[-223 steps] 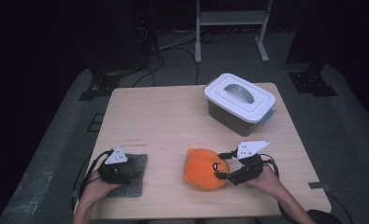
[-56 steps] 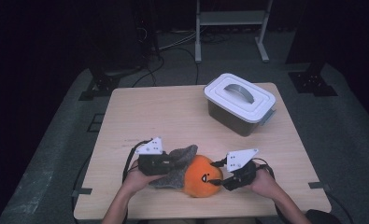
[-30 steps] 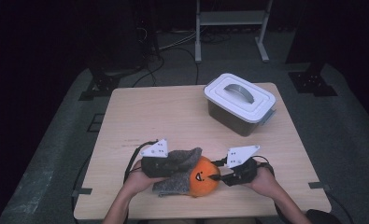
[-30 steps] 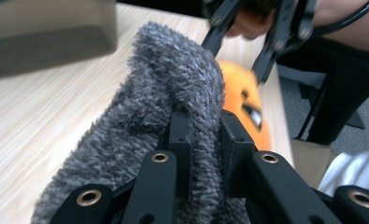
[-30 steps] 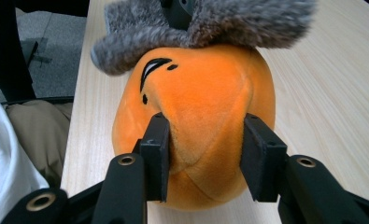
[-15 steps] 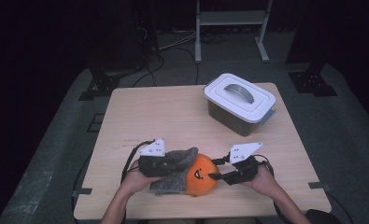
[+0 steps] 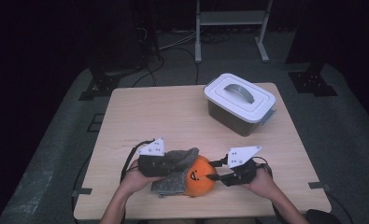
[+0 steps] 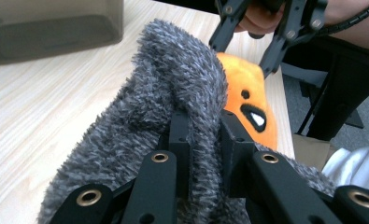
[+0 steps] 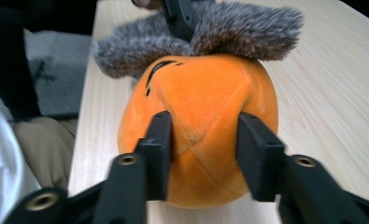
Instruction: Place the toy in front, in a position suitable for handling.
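An orange plush ball with a black face (image 7: 200, 178) lies near the table's front edge. A grey furry cloth (image 7: 174, 160) is draped over its left top. My left gripper (image 7: 171, 164) is shut on a fold of that cloth (image 8: 173, 70), its jaws (image 8: 204, 126) buried in the fur. From the right, my right gripper (image 7: 213, 171) pinches the plush (image 9: 205, 88). Its jaws (image 9: 203, 128) have just been closing a little, and both pads press into the orange fabric. In the left gripper view the plush (image 8: 245, 88) shows behind the cloth.
A dark container with a white handled lid (image 7: 240, 95) stands at the table's back right, also seen in the left gripper view (image 8: 51, 23). The wooden tabletop (image 7: 163, 116) stretches bare between it and my hands. A metal stand (image 7: 229, 18) stands on the floor beyond.
Since the oldest frame my left gripper carried the grey cloth from the table's left onto the plush. Over the last second both hands and the plush have barely shifted.
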{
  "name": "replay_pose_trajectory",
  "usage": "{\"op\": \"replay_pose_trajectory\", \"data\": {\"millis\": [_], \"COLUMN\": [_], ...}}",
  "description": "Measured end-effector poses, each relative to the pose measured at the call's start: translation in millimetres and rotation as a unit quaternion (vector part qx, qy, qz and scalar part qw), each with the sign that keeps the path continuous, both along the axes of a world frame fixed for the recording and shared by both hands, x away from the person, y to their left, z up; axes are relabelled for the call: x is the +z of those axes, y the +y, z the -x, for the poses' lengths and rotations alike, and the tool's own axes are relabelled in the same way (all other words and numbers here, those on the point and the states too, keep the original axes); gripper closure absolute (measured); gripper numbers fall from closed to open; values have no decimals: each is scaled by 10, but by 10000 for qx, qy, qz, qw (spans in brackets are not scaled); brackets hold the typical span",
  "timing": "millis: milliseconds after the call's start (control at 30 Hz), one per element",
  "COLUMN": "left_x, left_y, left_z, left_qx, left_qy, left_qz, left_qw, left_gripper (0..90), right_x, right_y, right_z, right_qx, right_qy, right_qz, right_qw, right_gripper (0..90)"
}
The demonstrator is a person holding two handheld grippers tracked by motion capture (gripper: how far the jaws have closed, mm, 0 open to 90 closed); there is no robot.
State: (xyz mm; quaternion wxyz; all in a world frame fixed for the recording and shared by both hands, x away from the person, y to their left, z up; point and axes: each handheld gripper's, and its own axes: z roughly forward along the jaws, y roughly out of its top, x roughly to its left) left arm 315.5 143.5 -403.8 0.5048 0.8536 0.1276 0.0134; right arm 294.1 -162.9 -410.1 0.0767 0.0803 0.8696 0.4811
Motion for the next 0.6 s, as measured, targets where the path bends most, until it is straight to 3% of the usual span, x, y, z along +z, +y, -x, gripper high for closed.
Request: {"op": "replay_pose_trajectory", "data": {"millis": [100,133,167,200,233,267,333,367,467,600], "left_x": [3,2,2,8,8,22,73,73,141,193], "left_y": [12,10,10,-6,-6,-26,-78,-78,-147,-212], "left_z": [-4,-8,-8,-6,-6,-2,23,23,67,117], "left_qx": [27,-6,-6,-34,-34,-53,-112,-112,-228,-372], "left_qy": [-16,-10,-10,-3,-3,-10,-72,-72,-155,-219], "left_qz": [-21,13,13,36,36,37,64,64,87,181], "left_qw": [10000,10000,10000,10000,10000,10000,9999,9999,9996,9989], "left_gripper": [778,778,778,777,777,777,777,777,777,777], "right_x": [14,18,18,-18,-18,-51,-28,-28,33,52], "right_y": [-33,-65,-65,-51,-51,-28,-4,-4,79,134], "right_z": [-35,-72,-72,-98,-98,-91,-58,-58,33,89], "right_qx": [-19,-64,-64,-107,-107,-81,-57,-57,25,56], "right_qy": [120,236,236,382,382,418,288,288,-25,-191], "right_qz": [-141,-241,-241,-142,-142,-96,-39,-39,71,130], "right_qw": [9998,9994,9994,9991,9991,9990,9996,9996,10000,9997], "right_gripper": [492,430,430,413,413,491,557,557,587,608]}}
